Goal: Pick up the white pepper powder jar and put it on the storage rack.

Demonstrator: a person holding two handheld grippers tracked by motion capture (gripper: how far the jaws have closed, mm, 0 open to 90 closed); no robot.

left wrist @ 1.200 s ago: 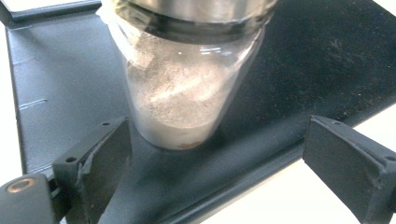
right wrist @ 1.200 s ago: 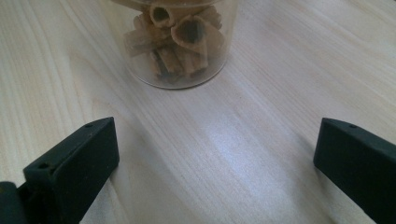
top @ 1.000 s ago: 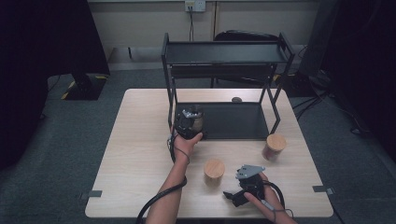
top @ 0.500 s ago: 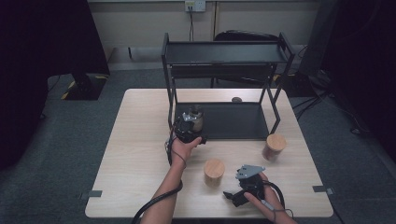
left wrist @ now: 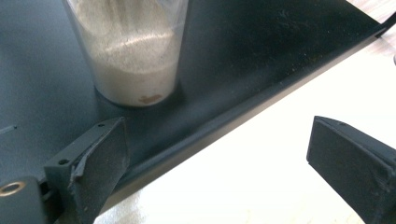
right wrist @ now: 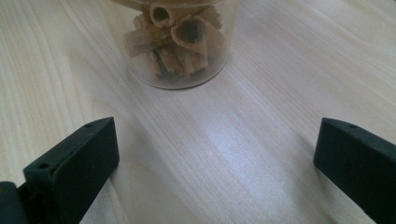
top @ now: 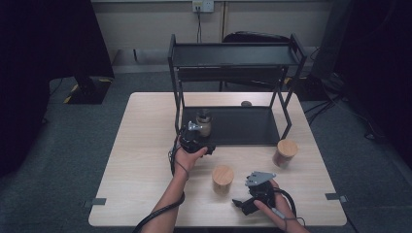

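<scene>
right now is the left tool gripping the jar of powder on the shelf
No: in the left gripper view the left tool stands wide open short of the jar of powder, which stands free on the shelf tray.

A pale wooden table [top: 145, 160] carries a black two-level metal rack [top: 233, 56] along the middle of its far edge. A wood-lidded jar [top: 284, 153] with brownish contents stands near the table's right edge, just beside the rack's front right leg, and a small dark round disc [top: 246, 103] lies close to the far edge behind the lower shelf. Beyond the table a dark chair [top: 252, 38] sits against the wall under a wall socket [top: 203, 6], a black stand base [top: 87, 90] rests on the grey floor off the far left corner, and a strip of tape [top: 95, 201] marks the floor by the near left corner.
</scene>
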